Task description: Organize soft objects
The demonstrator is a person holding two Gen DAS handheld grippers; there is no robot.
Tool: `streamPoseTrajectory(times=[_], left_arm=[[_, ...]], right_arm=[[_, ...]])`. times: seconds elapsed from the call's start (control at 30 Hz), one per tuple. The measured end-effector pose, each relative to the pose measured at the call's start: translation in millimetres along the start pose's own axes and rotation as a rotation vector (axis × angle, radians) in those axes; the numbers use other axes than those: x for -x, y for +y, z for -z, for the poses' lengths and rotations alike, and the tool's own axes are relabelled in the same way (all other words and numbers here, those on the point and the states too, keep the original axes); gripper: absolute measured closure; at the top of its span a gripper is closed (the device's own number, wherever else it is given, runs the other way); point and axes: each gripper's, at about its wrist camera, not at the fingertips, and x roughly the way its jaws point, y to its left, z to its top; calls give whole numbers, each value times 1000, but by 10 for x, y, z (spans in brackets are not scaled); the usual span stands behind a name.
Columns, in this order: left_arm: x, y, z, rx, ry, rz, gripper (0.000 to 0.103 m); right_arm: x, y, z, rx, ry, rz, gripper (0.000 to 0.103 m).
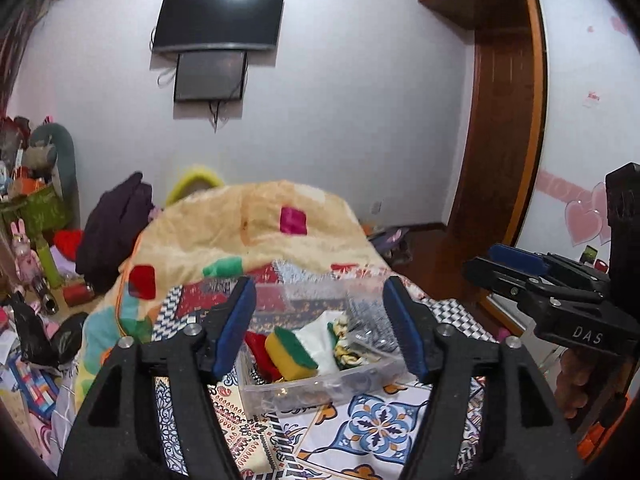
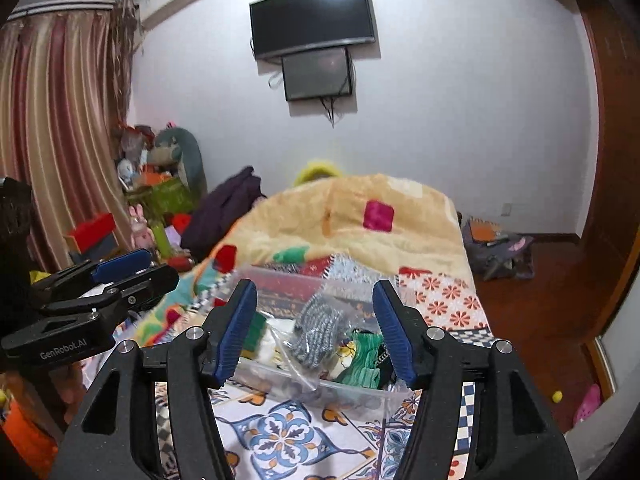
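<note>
A clear plastic bin (image 1: 320, 390) sits on the patterned bedsheet (image 1: 372, 424). It holds a yellow-and-green sponge (image 1: 290, 354), a red cloth (image 1: 256, 346), a white cloth (image 1: 320, 340) and a grey knitted item in a clear bag (image 1: 370, 326). The bin (image 2: 352, 394) also shows in the right wrist view, with the grey knit (image 2: 318, 330) and a green cloth (image 2: 362, 360). My left gripper (image 1: 320, 328) is open and empty above the bin's near side. My right gripper (image 2: 316, 328) is open and empty above the bin.
A yellow patchwork blanket (image 1: 256, 224) is piled on the bed behind the bin. Cluttered toys and boxes (image 2: 156, 200) stand at the left by the curtain. A wooden wardrobe (image 1: 504, 120) is at the right. Bags (image 2: 500, 252) lie on the floor.
</note>
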Motion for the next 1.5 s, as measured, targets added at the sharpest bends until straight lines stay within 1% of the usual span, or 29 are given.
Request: streamPoseTrajectory(times=[0.07, 0.1, 0.13, 0.17, 0.2, 0.23, 0.27, 0.3, 0.37, 0.57, 0.7, 0.73, 1.5], left_arm=[[101, -36, -19, -4, -26, -2, 25], [134, -49, -25, -6, -34, -2, 23], [171, -61, -28, -7, -41, -2, 19], [216, -75, -30, -8, -50, -3, 14], [242, -85, -31, -9, -56, -6, 13], [266, -90, -31, -10, -63, -10, 9], [305, -89, -28, -12, -70, -15, 6], [338, -92, -25, -14, -78, -21, 4], [389, -101, -22, -15, -88, -27, 2], [447, -97, -20, -10, -96, -25, 1], [463, -95, -25, -10, -100, -27, 1], [463, -102, -26, -11, -100, -28, 1], [444, -98, -11, -12, -96, -28, 1]], right_arm=[[69, 12, -8, 1, -15, -6, 46], [106, 25, -9, 1, -23, -11, 44], [130, 30, -7, 3, -30, -13, 41], [162, 40, -7, 4, -38, -12, 35], [195, 56, -5, 7, -50, -10, 30], [228, 72, -5, 11, -61, -9, 28], [253, 79, -3, 14, -67, -8, 24], [281, 94, -6, 18, -77, -7, 21], [323, 105, 0, 23, -89, -4, 18], [407, 107, 8, 21, -107, -5, 17], [443, 120, 40, 22, -119, 1, 10], [446, 125, 38, 22, -122, 3, 10], [475, 142, 57, 27, -126, 0, 9]])
